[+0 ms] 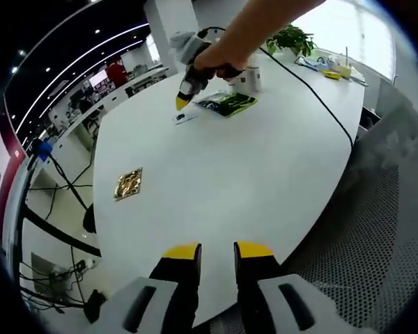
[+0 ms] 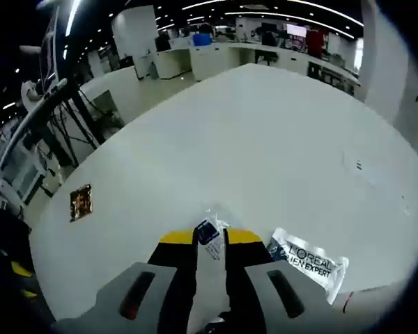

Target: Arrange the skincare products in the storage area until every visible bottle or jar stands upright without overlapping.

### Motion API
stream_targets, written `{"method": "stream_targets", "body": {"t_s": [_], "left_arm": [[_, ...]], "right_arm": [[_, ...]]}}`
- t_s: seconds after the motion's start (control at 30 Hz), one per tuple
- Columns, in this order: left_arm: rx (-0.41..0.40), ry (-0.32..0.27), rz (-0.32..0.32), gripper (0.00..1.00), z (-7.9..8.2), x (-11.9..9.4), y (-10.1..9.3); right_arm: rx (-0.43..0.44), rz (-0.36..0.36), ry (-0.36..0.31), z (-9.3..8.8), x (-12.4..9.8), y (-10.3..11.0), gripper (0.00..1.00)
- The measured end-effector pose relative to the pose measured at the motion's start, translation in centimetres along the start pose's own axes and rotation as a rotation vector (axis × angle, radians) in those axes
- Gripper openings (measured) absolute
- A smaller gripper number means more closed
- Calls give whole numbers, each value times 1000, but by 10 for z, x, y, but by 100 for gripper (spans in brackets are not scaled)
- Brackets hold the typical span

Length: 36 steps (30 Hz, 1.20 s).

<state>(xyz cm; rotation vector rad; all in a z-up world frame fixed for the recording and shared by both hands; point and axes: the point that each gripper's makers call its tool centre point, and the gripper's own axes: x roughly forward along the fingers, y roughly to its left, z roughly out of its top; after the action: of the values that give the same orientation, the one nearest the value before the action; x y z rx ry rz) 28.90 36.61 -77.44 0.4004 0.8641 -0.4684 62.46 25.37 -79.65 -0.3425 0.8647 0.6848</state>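
Note:
My right gripper (image 2: 210, 238) is shut on a small white and blue sachet (image 2: 208, 232), whose end sticks out past the yellow tips just above the white table (image 2: 265, 139). Right beside it lies a L'Oreal sachet (image 2: 308, 260). In the left gripper view a hand holds that right gripper (image 1: 183, 102) at the far end of the table, tip down on the small sachet (image 1: 185, 117). A dark green sachet (image 1: 228, 103) and a white bottle (image 1: 253, 78), standing upright, are beside it. My left gripper (image 1: 217, 252) hangs over the near table edge, open a little, with nothing between its jaws.
A gold square packet (image 1: 128, 184) lies alone on the left of the table (image 1: 251, 174), also seen as the gold packet (image 2: 81, 201). A black cable (image 1: 320, 101) runs across the right side. A potted plant (image 1: 292, 36) and small items stand at the far end.

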Motion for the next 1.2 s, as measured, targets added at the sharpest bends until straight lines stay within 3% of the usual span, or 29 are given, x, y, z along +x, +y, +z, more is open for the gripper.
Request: {"method": "stream_targets", "body": {"t_s": [0.03,0.17,0.2,0.27,0.3,0.4,0.67,0.87,1.07,1.2], "left_arm": [[-1,1,0,20,0,0,0],[-5,4,5,20,-1,0,2],[-3,6,5,20,-1,0,1],[2,6,5,20,-1,0,1],[2,6,5,20,-1,0,1],[-2,7,8,20,-1,-1,2],[4,11,10,19,-2,-1,2],[4,19,10,19,-3,0,2],[3,23,9,19,-4,0,1],[6,26,7,19,-5,1,0]], "right_arm": [[-34,7,21,-1,-1,5,17],[-23,43,57,2,8,8,24],[-59,47,118,-7,9,5,22],[-93,81,148,-16,7,13,25],[-98,73,118,-11,6,12,24],[-107,105,130,-15,1,14,24],[-235,200,199,-22,1,6,20],[-272,209,233,-21,1,9,20],[-200,195,97,17,-8,15,23],[-223,250,63,34,-3,53,30]]}}
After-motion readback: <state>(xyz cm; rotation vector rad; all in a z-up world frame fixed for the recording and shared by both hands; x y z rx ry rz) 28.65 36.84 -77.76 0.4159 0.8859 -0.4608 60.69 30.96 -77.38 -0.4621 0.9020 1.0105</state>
